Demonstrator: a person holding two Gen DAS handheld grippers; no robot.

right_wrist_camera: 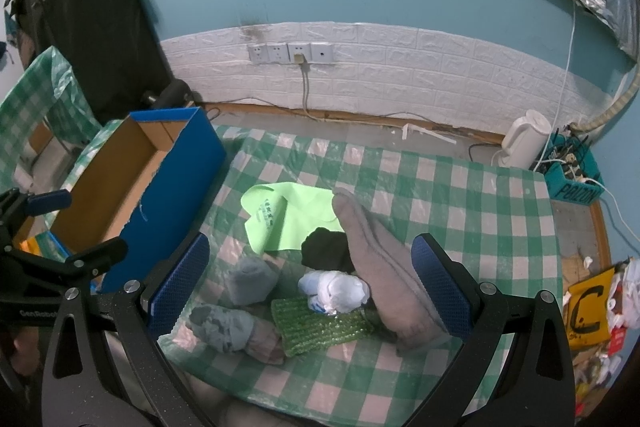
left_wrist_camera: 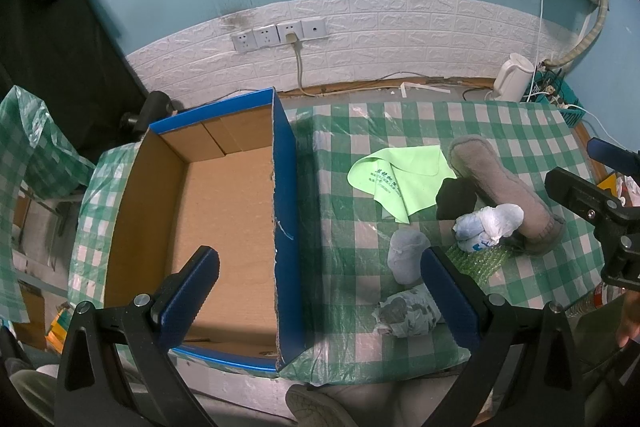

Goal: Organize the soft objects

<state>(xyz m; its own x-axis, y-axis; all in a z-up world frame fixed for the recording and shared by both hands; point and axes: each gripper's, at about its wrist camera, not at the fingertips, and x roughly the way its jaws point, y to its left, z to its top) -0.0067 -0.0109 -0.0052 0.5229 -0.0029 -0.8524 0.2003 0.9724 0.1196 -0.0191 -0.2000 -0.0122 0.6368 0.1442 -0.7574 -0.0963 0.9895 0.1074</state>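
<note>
Soft objects (a grey slipper (right_wrist_camera: 384, 267), green cloth (right_wrist_camera: 288, 215), rolled socks (right_wrist_camera: 252, 281)) lie clustered on the checked counter (right_wrist_camera: 460, 203) beside the blue box (left_wrist_camera: 224, 219); left tool (left_wrist_camera: 320, 291) and right tool (right_wrist_camera: 310, 279) hover with fingers apart, holding nothing.

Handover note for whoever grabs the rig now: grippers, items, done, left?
Left gripper: open, empty, over the box's right wall.
Right gripper: open, empty, over the pile.
Box: looks empty.
On the tablecloth, right of the box: green cloth, grey slipper, black bundle, white bag, grey sock, patterned bundle, green mesh pad.
Done: nothing boxed.
Left: likely all seven.
</note>
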